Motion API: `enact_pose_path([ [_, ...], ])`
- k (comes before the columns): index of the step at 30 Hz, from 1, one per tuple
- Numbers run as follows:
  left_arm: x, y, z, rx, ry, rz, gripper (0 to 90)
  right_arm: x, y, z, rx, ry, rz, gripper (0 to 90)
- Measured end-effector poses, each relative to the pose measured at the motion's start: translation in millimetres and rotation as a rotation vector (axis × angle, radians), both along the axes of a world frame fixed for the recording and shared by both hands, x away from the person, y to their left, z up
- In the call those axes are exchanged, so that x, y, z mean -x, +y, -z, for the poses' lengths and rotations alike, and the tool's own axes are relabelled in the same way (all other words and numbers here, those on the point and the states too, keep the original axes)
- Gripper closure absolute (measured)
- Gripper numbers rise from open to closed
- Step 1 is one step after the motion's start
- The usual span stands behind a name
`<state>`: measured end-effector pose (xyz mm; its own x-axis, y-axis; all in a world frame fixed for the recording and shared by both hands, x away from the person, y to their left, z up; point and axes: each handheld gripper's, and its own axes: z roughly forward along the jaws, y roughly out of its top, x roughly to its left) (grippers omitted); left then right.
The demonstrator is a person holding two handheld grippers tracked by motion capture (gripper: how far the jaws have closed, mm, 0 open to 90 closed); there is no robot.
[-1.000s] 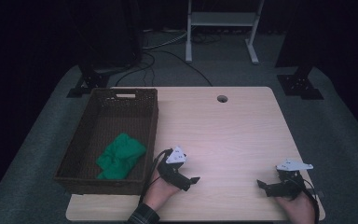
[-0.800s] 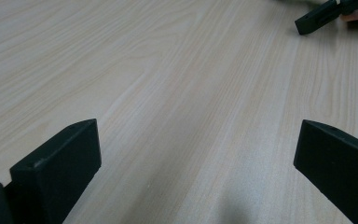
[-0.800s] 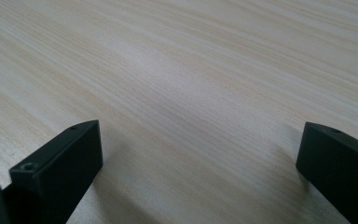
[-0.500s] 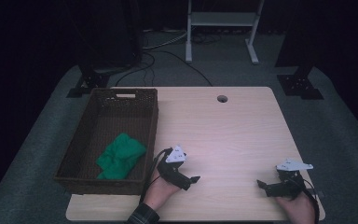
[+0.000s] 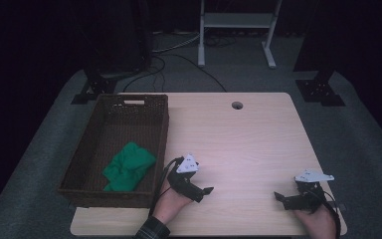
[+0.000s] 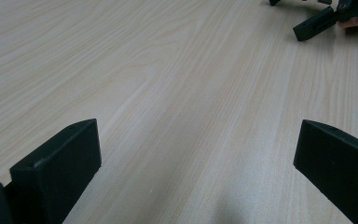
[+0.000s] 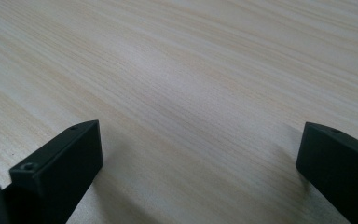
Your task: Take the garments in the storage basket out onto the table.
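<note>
Table (image 5: 248,134): bare wood under both your grippers.
Basket (image 5: 161,130): woven, stiff, just left of your left gripper (image 5: 205,191).
Green cloth (image 5: 128,165): in the basket's near end; likely soft, light, limp. Pinch a raised fold.
Left gripper, right gripper (image 5: 278,196): jaws wide apart, holding nothing.
</note>
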<state>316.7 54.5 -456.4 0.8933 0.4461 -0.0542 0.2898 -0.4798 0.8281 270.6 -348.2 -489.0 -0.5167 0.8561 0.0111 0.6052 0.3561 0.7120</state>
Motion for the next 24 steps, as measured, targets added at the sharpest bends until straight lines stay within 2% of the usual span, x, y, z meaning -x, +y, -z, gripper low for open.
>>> enact_pose_path([
  [24, 0.9, 0.2, -7.2, 0.014, -0.003, -0.006, 0.0, 0.0, 0.0, 0.0, 0.0, 0.0, 0.0, 0.0],
])
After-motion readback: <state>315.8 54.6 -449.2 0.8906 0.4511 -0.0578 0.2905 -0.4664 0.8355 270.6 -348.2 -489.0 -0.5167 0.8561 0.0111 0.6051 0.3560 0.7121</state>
